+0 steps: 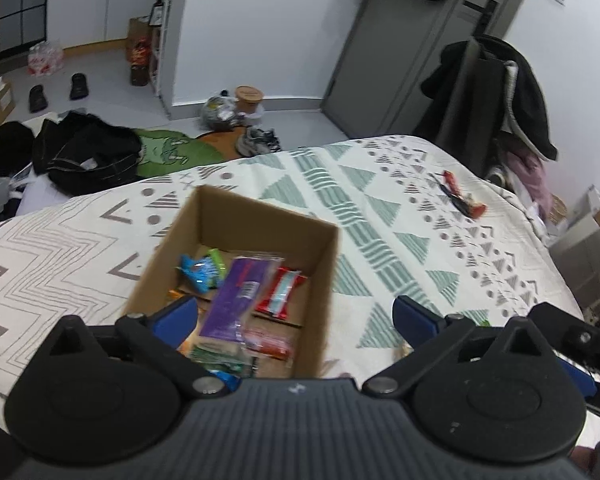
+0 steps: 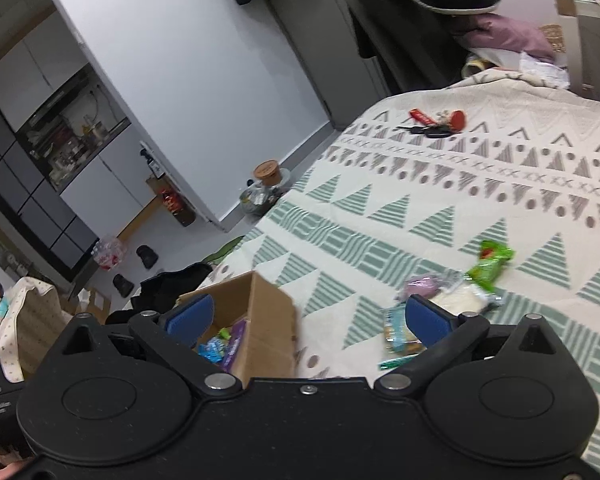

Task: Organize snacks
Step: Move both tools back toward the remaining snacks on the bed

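An open cardboard box (image 1: 260,216) sits on the patterned bedspread and holds several snack packets: a purple one (image 1: 238,300), a red one (image 1: 280,292) and a blue one (image 1: 198,270). My left gripper (image 1: 296,320) is open and empty above the box's near side. In the right wrist view the box (image 2: 268,320) is at lower left. Loose snacks lie on the bed to its right: a green packet (image 2: 492,264), a clear packet (image 2: 460,300) and a pale purple one (image 2: 422,286). My right gripper (image 2: 308,320) is open and empty between box and loose snacks.
Keys with red tags (image 2: 436,122) lie further up the bedspread (image 2: 420,184); they also show in the left wrist view (image 1: 460,196). Black clothes (image 1: 88,152) and shoes (image 1: 258,140) lie on the floor past the bed. A coat-draped chair (image 1: 492,92) stands at the bed's corner.
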A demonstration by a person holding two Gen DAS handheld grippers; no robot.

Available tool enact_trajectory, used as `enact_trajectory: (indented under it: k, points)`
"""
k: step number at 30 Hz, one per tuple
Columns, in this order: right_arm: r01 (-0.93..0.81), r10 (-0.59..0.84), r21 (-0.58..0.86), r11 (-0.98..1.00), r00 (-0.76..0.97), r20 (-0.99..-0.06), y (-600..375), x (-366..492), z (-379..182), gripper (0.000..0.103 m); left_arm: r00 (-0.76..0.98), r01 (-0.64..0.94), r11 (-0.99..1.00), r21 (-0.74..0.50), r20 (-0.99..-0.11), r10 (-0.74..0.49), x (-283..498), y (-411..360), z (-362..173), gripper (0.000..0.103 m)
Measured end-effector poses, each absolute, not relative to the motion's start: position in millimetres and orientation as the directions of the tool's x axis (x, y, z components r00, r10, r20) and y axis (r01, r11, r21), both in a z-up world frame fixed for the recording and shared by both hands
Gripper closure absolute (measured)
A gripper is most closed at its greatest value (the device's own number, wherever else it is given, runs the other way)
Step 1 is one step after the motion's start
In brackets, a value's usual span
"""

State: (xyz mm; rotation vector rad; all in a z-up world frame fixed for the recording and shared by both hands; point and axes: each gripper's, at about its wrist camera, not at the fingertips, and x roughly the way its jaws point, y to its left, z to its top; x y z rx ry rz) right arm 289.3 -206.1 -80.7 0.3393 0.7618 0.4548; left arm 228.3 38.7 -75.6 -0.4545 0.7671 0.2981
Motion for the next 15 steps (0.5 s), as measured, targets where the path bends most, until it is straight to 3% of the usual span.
enact_trajectory:
  k: [15]
  points:
    - [-0.218,0.457,0.436,0.873,0.676,-0.578,-269.1,293.8,-82.2,0.0,0.717,-0.349,0.906,-0.241,-0.691,0.092,241.8,-26.1,-70.4,0.0]
